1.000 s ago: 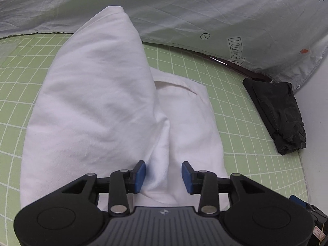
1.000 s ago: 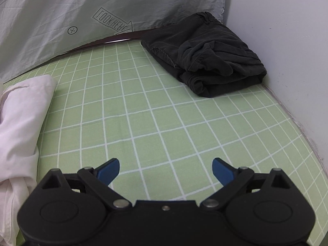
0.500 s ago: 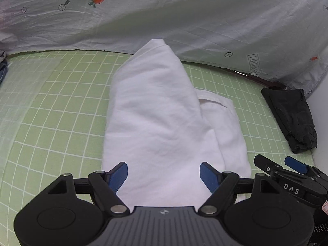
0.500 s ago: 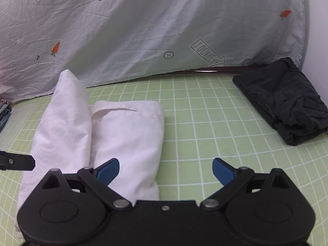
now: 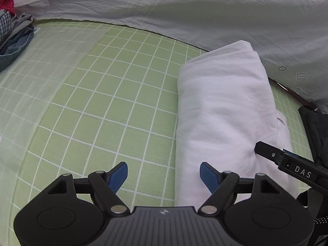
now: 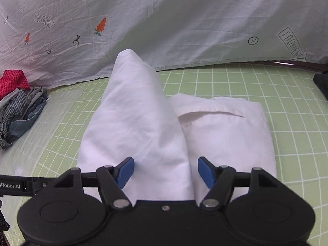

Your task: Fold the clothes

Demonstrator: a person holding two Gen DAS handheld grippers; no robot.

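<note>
A white garment [image 5: 225, 112] lies half folded on the green grid mat [image 5: 114, 110], one side bulging up in a long ridge [image 6: 135, 112] next to a flat folded part with a collar [image 6: 225, 127]. My left gripper [image 5: 164, 176] is open over bare mat, just left of the garment's near edge, with nothing between its fingers. My right gripper [image 6: 165, 172] hovers over the garment's near end. Its jaws are closing with the base of the ridge between them, and the pads are not visibly pressing on the cloth. One right finger [image 5: 287, 162] shows in the left wrist view.
A pale printed sheet [image 6: 184, 20] hangs along the mat's far edge. A heap of mixed clothes [image 6: 18, 106] sits at the far left. A folded dark garment [image 5: 315, 127] lies right of the white one. The left gripper's finger [image 6: 16, 185] shows at the left edge.
The left gripper let go of the white garment's ridge, opened wide and slid left onto bare mat. The right gripper swung left from the dark garment to over the white one, and its jaws narrowed.
</note>
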